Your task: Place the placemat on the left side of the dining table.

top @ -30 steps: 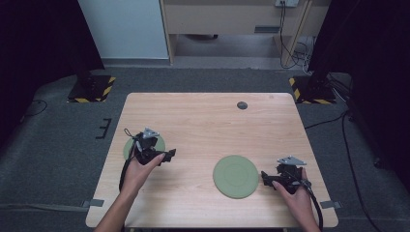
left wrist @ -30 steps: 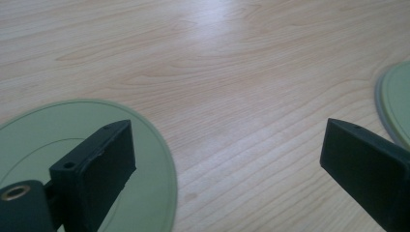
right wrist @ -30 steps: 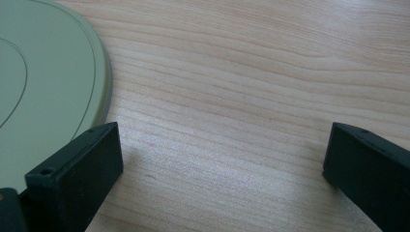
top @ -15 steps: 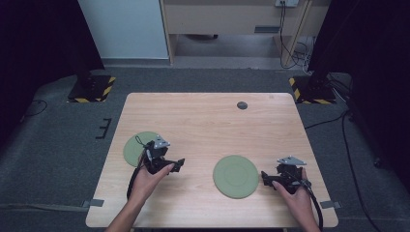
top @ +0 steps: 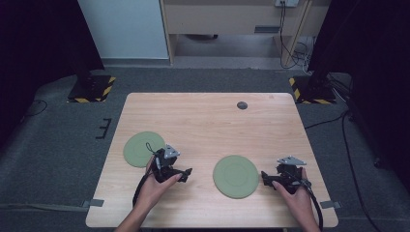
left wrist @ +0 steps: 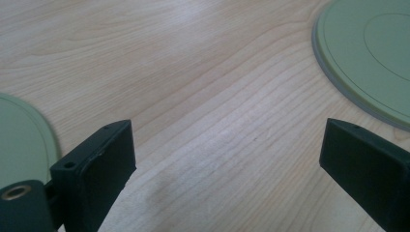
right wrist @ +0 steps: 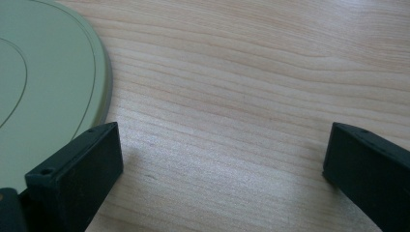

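Two flat round green plates lie on the wooden table (top: 208, 121). The left plate (top: 142, 149) sits near the table's left edge, the right plate (top: 236, 176) near the front middle. My left gripper (top: 186, 174) is low over bare wood between them, pointing toward the right plate. In the left gripper view its jaws (left wrist: 227, 164) stand wide open around nothing, with the right plate (left wrist: 372, 58) ahead and the left plate (left wrist: 19, 140) at the frame edge. My right gripper (top: 264, 178) rests just right of the right plate (right wrist: 43, 72), open (right wrist: 222, 164) and empty.
A small dark round disc (top: 241, 105) lies near the table's far edge. The person's hands come in over the front edge. Grey floor, black stands with striped bases and a cabinet surround the table.
My left gripper has moved right, off the left plate's edge and onto the bare wood between the two plates. The right gripper and both plates have stayed put.
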A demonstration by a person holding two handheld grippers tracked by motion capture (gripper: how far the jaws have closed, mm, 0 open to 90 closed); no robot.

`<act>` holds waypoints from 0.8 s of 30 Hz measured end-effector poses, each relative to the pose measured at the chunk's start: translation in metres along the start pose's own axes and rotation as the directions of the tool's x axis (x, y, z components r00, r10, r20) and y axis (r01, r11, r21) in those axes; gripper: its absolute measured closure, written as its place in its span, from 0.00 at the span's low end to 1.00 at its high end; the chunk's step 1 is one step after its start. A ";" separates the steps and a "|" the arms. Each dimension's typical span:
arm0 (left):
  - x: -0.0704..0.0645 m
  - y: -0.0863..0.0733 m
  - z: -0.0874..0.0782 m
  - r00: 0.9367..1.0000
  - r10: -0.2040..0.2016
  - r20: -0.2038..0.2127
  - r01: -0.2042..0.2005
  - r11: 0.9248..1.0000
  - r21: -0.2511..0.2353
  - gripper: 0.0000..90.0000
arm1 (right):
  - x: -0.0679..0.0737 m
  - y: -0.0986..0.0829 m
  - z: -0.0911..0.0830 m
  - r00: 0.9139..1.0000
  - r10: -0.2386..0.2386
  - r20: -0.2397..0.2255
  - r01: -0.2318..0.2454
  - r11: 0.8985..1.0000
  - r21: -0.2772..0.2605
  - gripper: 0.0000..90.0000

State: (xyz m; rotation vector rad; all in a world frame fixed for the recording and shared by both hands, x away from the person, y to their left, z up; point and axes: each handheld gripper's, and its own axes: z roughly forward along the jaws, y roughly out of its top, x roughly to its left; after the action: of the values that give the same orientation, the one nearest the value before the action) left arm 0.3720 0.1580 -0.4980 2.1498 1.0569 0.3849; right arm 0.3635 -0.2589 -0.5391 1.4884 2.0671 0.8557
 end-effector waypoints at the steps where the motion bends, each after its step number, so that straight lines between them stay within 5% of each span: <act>1: -0.002 -0.001 0.001 1.000 0.002 0.005 -0.002 1.000 0.001 0.05 | 0.000 0.000 0.000 1.000 0.000 0.000 0.000 1.000 0.000 0.01; 24: -0.031 -0.010 0.019 0.998 0.034 0.055 -0.036 0.999 0.028 0.05 | 0.000 0.000 0.000 1.000 0.000 0.000 0.000 1.000 0.000 0.01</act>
State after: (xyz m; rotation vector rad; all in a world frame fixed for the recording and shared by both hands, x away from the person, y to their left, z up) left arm 0.3572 0.1290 -0.5173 2.1945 1.0016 0.3276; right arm 0.3635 -0.2589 -0.5391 1.4886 2.0670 0.8556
